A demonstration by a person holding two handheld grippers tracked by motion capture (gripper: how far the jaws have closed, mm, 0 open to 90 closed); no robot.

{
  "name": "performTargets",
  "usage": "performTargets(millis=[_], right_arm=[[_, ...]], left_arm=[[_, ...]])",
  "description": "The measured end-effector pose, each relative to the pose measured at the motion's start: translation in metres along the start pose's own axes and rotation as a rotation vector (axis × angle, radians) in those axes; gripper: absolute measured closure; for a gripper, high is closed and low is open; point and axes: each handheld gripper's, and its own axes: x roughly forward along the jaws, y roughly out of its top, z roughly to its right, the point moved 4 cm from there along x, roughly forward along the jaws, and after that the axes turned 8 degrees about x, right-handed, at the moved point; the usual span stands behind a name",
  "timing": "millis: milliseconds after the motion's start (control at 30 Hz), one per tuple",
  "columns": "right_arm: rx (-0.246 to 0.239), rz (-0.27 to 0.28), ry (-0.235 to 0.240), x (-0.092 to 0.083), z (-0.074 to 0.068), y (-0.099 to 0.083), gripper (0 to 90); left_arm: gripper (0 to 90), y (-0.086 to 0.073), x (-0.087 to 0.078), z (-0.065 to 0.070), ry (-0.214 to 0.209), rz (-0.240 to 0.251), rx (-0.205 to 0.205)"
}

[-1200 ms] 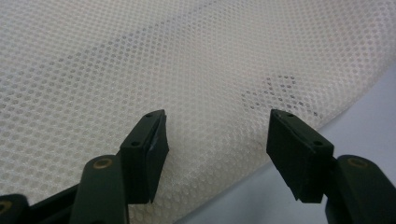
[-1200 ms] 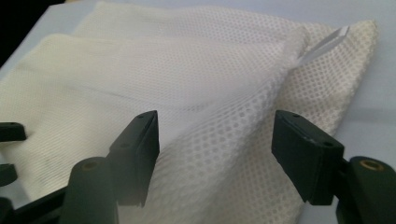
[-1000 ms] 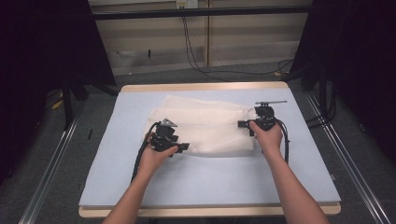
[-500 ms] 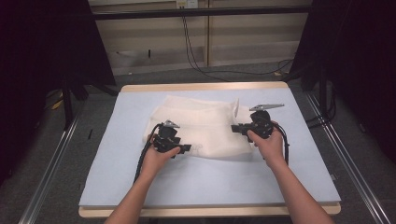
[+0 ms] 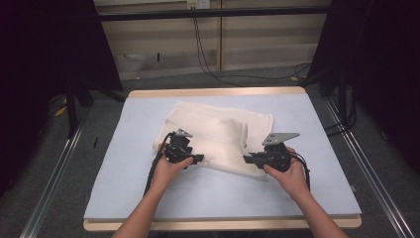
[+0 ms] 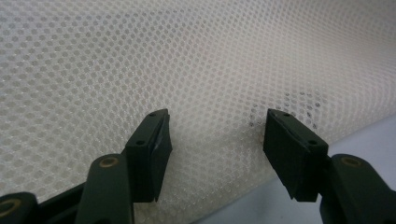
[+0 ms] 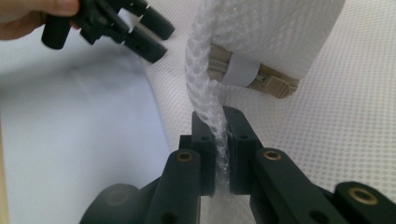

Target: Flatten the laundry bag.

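Note:
A white mesh cloth (image 5: 218,130) lies bunched on the light blue table top (image 5: 317,144). My left gripper (image 5: 199,159) rests at the cloth's near left edge. Its jaws stand open (image 6: 215,140) with flat mesh (image 6: 187,56) between them and no pinch. My right gripper (image 5: 246,159) is at the near right corner. Its jaws have just been closing and are now shut (image 7: 222,140) on a raised fold of mesh (image 7: 201,56). A beige zipper end with a white tag (image 7: 254,77) shows under the lifted part. The left gripper (image 7: 140,28) appears beyond it.
The blue surface has free room in front of the cloth and on both sides. A wooden table edge (image 5: 223,224) runs along the near side. Metal rails (image 5: 54,183) flank the table on the floor, and cables (image 5: 208,54) lie behind it.
The right gripper has come toward the near edge and a little left, drawing the cloth's right side with it. The left gripper has stayed put.

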Motion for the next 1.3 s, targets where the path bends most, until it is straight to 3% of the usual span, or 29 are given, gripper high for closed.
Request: performTargets(millis=[267, 433, 600, 733, 833, 1100, 1133, 1300], right_arm=[[-0.064, -0.050, 0.043, 0.004, -0.016, -0.020, 83.7], [-0.073, -0.106, 0.062, 0.013, -0.020, -0.034, 83.7], [-0.080, -0.117, 0.064, 0.016, -0.021, -0.037, 83.7], [-0.096, -0.126, 0.066, 0.016, -0.022, -0.039, 83.8], [-0.110, -0.130, 0.060, 0.017, -0.024, -0.040, 83.8], [-0.138, -0.144, 0.053, 0.018, -0.027, -0.042, 83.8], [-0.143, -0.146, 0.052, 0.018, -0.027, -0.042, 83.8], [-0.154, -0.149, 0.051, 0.019, -0.028, -0.042, 83.8]], left_arm=[[42.1, 0.000, 0.000, 0.000, 0.003, 0.005, -0.008], [41.9, 0.000, -0.002, 0.000, -0.018, 0.017, -0.030], [39.8, 0.003, -0.014, -0.003, -0.019, 0.026, -0.034], [35.6, 0.007, -0.021, -0.005, -0.016, 0.054, -0.039], [32.5, 0.014, -0.024, -0.003, -0.040, 0.097, -0.073], [28.3, 0.022, -0.030, -0.002, -0.074, 0.133, -0.052], [28.2, 0.025, -0.029, 0.000, -0.078, 0.151, -0.027], [30.1, 0.033, -0.025, 0.007, -0.097, 0.193, -0.016]])
